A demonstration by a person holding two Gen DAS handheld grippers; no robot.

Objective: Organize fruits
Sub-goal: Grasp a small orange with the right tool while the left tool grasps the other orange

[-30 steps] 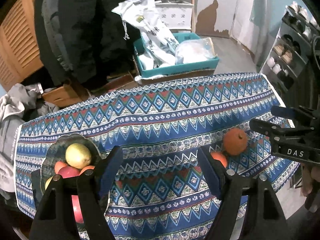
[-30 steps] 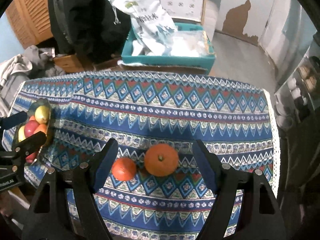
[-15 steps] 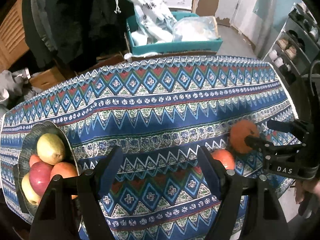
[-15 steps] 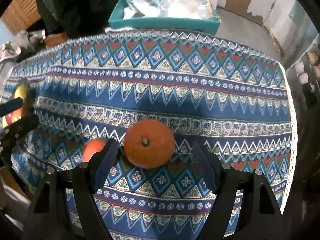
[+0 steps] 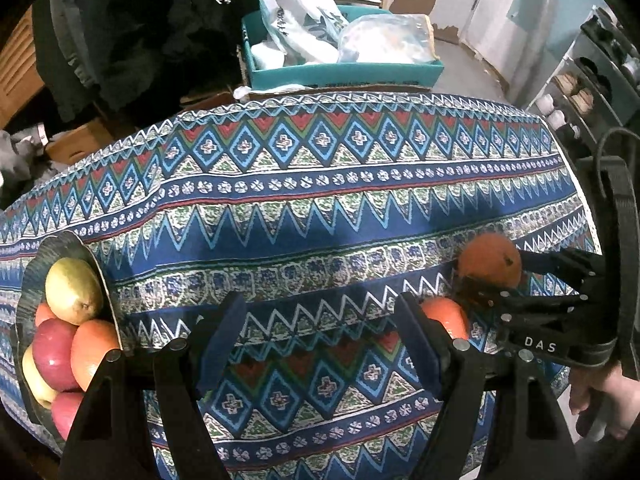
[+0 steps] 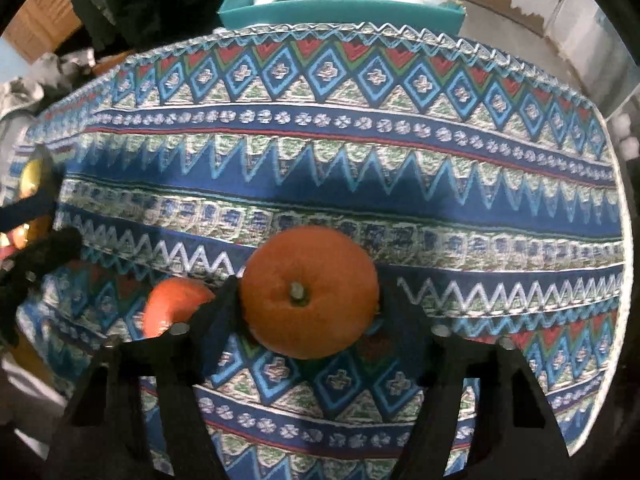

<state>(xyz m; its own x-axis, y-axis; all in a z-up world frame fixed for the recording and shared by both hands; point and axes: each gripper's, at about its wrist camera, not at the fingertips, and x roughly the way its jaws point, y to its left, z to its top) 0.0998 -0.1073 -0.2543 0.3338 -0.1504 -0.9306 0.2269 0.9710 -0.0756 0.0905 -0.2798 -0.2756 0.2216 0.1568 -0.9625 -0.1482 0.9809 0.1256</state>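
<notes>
A large orange (image 6: pixel 310 294) sits on the patterned tablecloth (image 6: pixel 360 184) between the fingers of my right gripper (image 6: pixel 308 300), which touch its sides. It also shows in the left wrist view (image 5: pixel 490 260) with the right gripper (image 5: pixel 496 276) around it. A smaller orange (image 6: pixel 172 306) lies just to its left, and shows in the left wrist view (image 5: pixel 446 316). A dark bowl (image 5: pixel 64 248) at the table's left holds a yellow pear (image 5: pixel 72 290), red apples (image 5: pixel 52 354) and an orange fruit (image 5: pixel 94 350). My left gripper (image 5: pixel 320 336) is open and empty above the cloth.
A teal box (image 5: pixel 344 66) with plastic bags stands beyond the table's far edge. Dark clothing (image 5: pixel 132 28) hangs at the back left. Shelves (image 5: pixel 592 80) stand at the right. The table's right edge (image 6: pixel 622 240) is near the oranges.
My right gripper has come down and forward around the large orange and narrowed until its fingers meet the fruit. My left gripper has tilted down toward the table.
</notes>
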